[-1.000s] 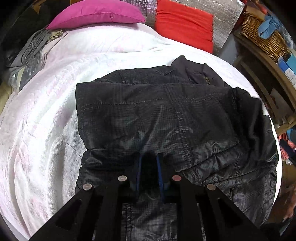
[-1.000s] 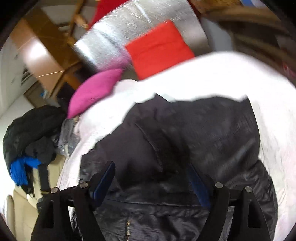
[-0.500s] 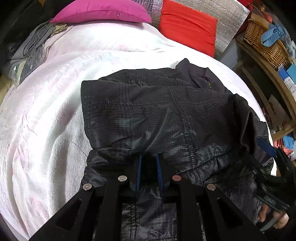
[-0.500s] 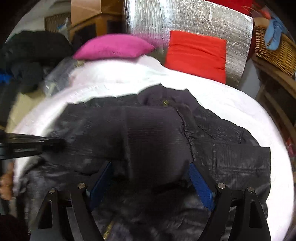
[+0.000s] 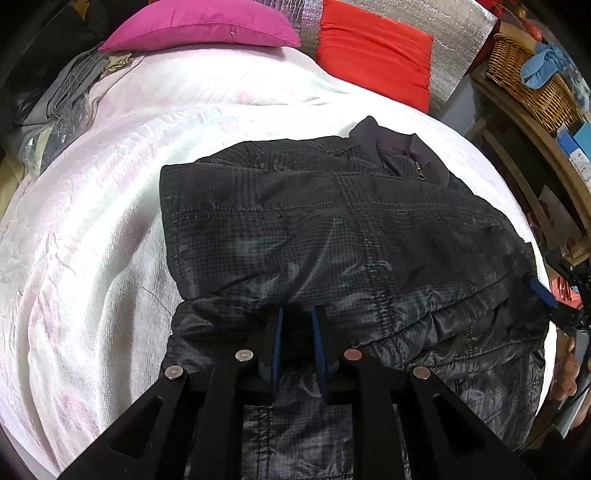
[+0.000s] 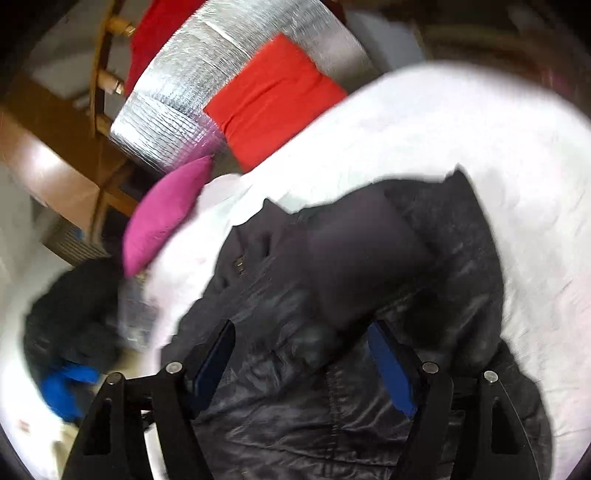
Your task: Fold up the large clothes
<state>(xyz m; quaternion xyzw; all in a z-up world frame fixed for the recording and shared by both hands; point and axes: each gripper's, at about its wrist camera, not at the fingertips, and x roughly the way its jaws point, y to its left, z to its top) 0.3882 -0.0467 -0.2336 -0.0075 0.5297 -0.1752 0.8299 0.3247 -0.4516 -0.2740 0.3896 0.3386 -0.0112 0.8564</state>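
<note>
A black quilted jacket (image 5: 332, 229) lies partly folded on a white bedspread (image 5: 92, 258), its collar and zip toward the pillows. My left gripper (image 5: 298, 312) is shut on a fold of the jacket near its lower edge, dark fabric pinched between the blue pads. In the blurred right wrist view, my right gripper (image 6: 302, 325) hovers over the jacket (image 6: 351, 258) with its jaws wide and closing. Fabric lies under and between them, and the pads do not press on it. The right gripper's blue pad (image 5: 543, 293) and a person's hand (image 5: 569, 365) show at the jacket's right edge.
A magenta pillow (image 5: 199, 26) and a red cushion (image 5: 373, 48) lean on a silver foil panel (image 5: 461, 26) at the head of the bed. Grey clothes (image 5: 62, 96) lie at the bed's left edge. A wicker basket (image 5: 532, 85) sits on wooden shelves on the right.
The right gripper's view swung and rolled, and its jaws have narrowed a little. In the left wrist view it came in at the jacket's right edge. The left gripper kept still, holding the fold.
</note>
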